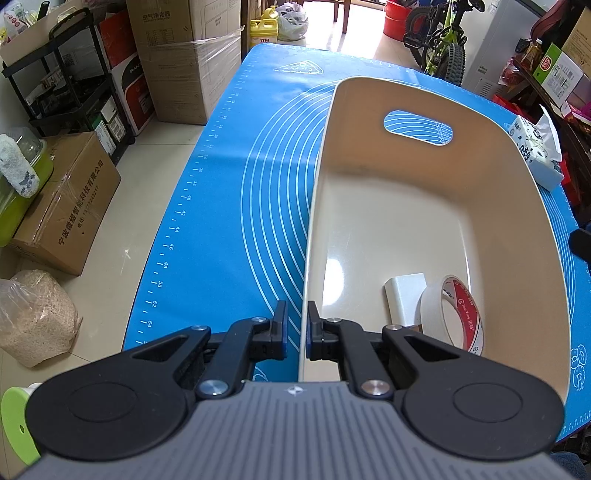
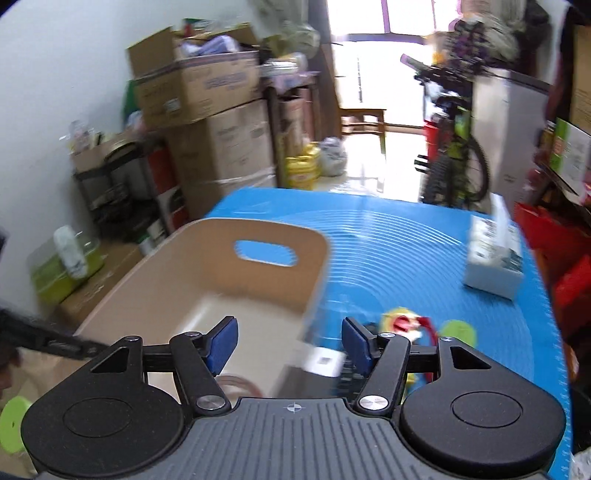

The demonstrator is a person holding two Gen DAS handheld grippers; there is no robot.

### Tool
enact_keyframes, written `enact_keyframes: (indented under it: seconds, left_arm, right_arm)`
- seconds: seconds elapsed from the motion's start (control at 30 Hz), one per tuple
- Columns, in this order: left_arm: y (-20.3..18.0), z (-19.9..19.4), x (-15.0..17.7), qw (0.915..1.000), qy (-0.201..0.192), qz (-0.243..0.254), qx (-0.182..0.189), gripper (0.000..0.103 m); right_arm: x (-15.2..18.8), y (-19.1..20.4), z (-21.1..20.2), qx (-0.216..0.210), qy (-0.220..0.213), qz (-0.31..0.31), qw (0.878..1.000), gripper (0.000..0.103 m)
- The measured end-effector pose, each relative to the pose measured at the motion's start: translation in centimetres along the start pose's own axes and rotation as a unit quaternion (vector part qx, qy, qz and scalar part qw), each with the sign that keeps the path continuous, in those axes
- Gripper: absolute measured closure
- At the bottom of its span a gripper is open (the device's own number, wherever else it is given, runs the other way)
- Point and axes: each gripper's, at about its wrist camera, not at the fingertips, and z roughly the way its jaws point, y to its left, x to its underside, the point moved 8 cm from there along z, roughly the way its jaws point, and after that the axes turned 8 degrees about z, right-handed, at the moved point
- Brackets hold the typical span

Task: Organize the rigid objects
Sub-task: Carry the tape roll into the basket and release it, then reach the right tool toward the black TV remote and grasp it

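A cream plastic basket, set on a blue baking mat and holding a tape roll and white block, is pinched at its rim by the left gripper, while the right gripper is held wide open, gripping nothing.

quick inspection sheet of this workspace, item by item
surface: blue mat covers the table, printed rings and ruler marks
job's things: beige bin on the mat; tape roll and white block inside it; blurred toys on the mat outside the bin
clutter: tissue box on the mat beyond the bin
grippers: left gripper shut on the bin's near rim; right gripper open, nothing between its pads
cables: nothing seen
surroundings: cardboard boxes, black shelf rack, green bicycle, yellow jugs, tiled floor
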Motion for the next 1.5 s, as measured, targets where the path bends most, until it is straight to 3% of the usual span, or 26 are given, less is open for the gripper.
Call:
enact_keyframes:
  seconds: [0.27, 0.53, 0.7, 0.97, 1.33, 1.5]
  left_arm:
    - [0.0, 0.0, 0.0, 1.0000, 0.000, 0.000, -0.001, 0.091]
    - [0.1, 0.0, 0.0, 1.0000, 0.000, 0.002, -0.002, 0.091]
    - [0.1, 0.0, 0.0, 1.0000, 0.001, 0.003, -0.003, 0.090]
    - [0.0, 0.1, -0.1, 1.0000, 0.002, 0.003, -0.006, 0.090]
    - [0.0, 0.0, -0.1, 1.0000, 0.002, 0.003, -0.005, 0.089]
    - [0.0, 0.0, -0.1, 1.0000, 0.002, 0.002, -0.005, 0.088]
  right_arm:
    - [2.4, -5.9, 2.7, 0.061, 0.024, 0.032, 0.997, 0.033]
    - [6.0, -7.6, 6.4, 0.087, 0.074, 0.021, 0.993, 0.034]
    - [7.1, -7.5, 8.2, 0.076, 0.095, 0.016, 0.992, 0.037]
    - [7.0, -6.5, 7.6, 0.074, 0.083, -0.009, 0.994, 0.050]
    - [7.7, -6.7, 7.8, 0.066, 0.104, 0.023, 0.992, 0.047]
    - [7.6, -5.2, 7.6, 0.061, 0.102, -0.015, 0.993, 0.062]
